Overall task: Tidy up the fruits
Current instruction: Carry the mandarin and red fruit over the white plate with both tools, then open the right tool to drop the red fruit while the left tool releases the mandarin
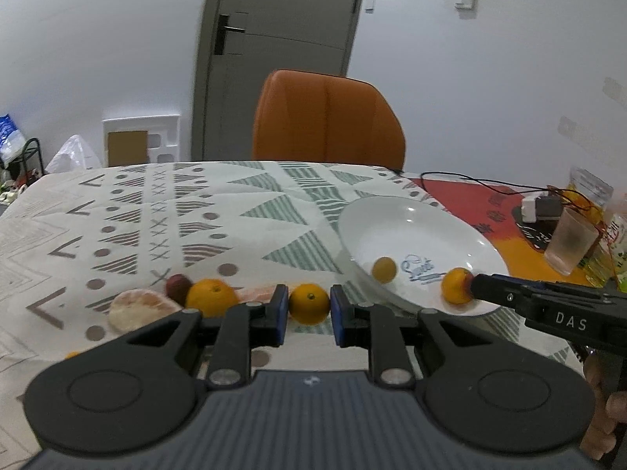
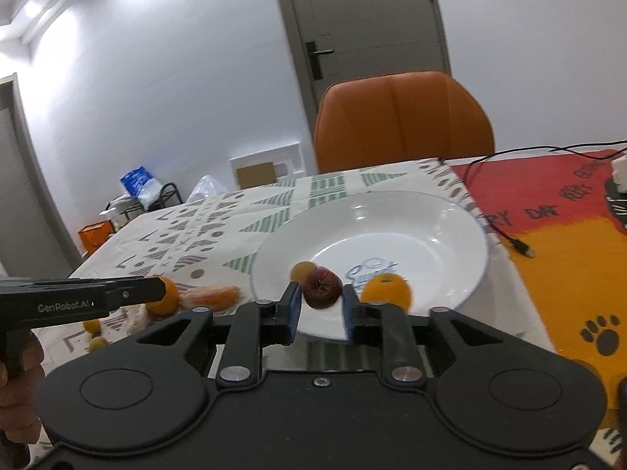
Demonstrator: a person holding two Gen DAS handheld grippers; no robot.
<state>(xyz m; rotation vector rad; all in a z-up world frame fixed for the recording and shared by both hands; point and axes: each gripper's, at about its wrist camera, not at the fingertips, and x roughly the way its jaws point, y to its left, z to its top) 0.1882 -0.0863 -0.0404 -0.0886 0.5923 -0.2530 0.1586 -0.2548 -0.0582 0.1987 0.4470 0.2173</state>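
The left gripper (image 1: 309,315) has its blue-padded fingers (image 1: 279,313) set on either side of an orange (image 1: 309,302) that sits on the bench; the pads stand right against the fruit's flanks, but whether they press on it cannot be told. The right gripper (image 2: 322,305) holds a dark red fruit (image 2: 322,288) between its fingers (image 2: 293,311), which look closed on it, over the near rim of the white plate (image 2: 392,215).

Just left of the left gripper's orange lies a second orange (image 1: 211,295), touching a small dark red fruit (image 1: 178,288) behind it, and next to these a pale peeled fruit (image 1: 137,309). All of them rest on the patterned cloth (image 1: 156,215) that covers the bench.

On the plate, the right wrist view shows a small yellow fruit (image 2: 302,271) behind the held red one, and an orange fruit (image 2: 386,291) near the printed blue lettering. In the left wrist view the right gripper reaches in from the right edge to the plate's near side.

Beyond the plate a red and orange printed mat (image 2: 568,235) covers the right part of the bench, with a black cable (image 2: 505,231) trailing across it. A frosted cup (image 1: 570,241) stands on that side. An orange chair (image 1: 327,117) is drawn up at the far edge, with a grey door (image 1: 282,39) behind it.
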